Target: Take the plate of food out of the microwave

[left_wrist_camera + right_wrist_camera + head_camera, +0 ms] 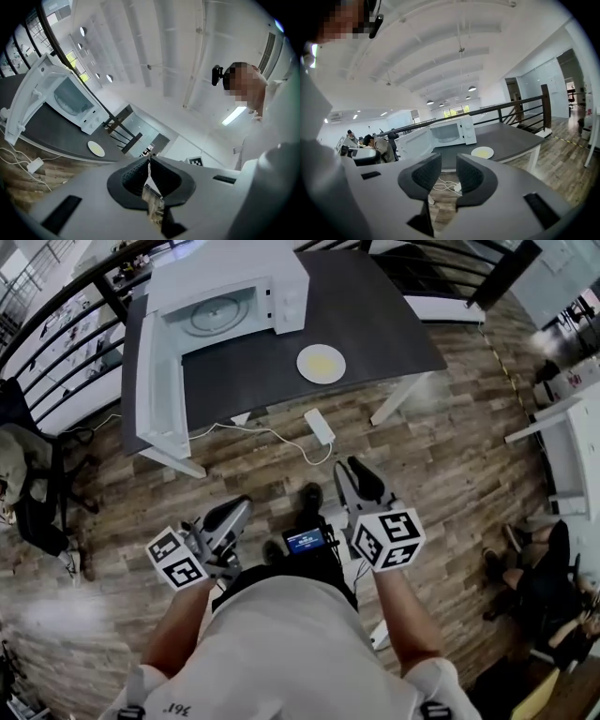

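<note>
Plate of food [321, 364] sits on dark table [394, 324], right of open microwave [225, 296], so task prob done. L gripper [236, 510] jaws together, R gripper [353, 470] jaws apart w/ nothing between. Both near body, well off table.

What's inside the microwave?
Inside the microwave only its round turntable shows. The plate of food sits outside on the table. The roof hides the cavity's back.

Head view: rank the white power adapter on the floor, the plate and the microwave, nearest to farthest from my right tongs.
1. Power adapter: on the floor, just ahead of the right tongs.
2. Plate: on the table, near side.
3. Microwave: far left of the table, door open.
</note>
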Action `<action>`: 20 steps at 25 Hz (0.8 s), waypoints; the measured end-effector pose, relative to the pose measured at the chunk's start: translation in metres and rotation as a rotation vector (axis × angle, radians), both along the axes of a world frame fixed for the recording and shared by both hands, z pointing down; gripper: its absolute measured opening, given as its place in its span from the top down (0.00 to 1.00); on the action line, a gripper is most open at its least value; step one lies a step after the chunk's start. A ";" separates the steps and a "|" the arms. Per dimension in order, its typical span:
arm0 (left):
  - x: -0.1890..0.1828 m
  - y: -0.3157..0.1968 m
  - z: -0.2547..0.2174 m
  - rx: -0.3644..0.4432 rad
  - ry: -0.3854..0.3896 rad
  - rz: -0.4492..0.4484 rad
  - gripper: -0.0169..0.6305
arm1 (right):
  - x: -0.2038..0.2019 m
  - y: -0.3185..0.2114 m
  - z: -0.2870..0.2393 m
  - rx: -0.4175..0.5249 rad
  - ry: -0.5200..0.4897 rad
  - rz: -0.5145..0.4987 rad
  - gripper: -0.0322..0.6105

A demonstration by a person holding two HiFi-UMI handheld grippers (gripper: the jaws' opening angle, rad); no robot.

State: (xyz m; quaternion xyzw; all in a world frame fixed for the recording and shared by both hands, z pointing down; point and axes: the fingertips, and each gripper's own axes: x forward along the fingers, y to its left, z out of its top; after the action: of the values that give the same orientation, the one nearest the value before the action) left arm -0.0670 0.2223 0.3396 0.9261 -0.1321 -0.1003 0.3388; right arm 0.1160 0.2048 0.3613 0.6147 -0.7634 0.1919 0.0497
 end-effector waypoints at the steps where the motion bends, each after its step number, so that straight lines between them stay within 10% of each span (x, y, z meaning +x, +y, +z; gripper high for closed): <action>1: 0.001 0.007 -0.003 0.001 -0.001 0.009 0.94 | 0.002 0.010 -0.003 -0.001 0.007 0.006 0.79; 18: 0.072 0.067 -0.046 0.028 -0.042 -0.086 0.94 | 0.075 0.061 -0.052 0.050 0.017 -0.096 0.79; 20: 0.085 0.079 -0.049 0.019 -0.032 -0.121 0.94 | 0.088 0.070 -0.057 0.057 0.046 -0.123 0.91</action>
State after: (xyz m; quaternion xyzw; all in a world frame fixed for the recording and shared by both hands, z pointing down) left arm 0.0178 0.3011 0.2906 0.9211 -0.1924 -0.1070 0.3211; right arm 0.2041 0.2746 0.3040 0.5722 -0.8035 0.1523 0.0614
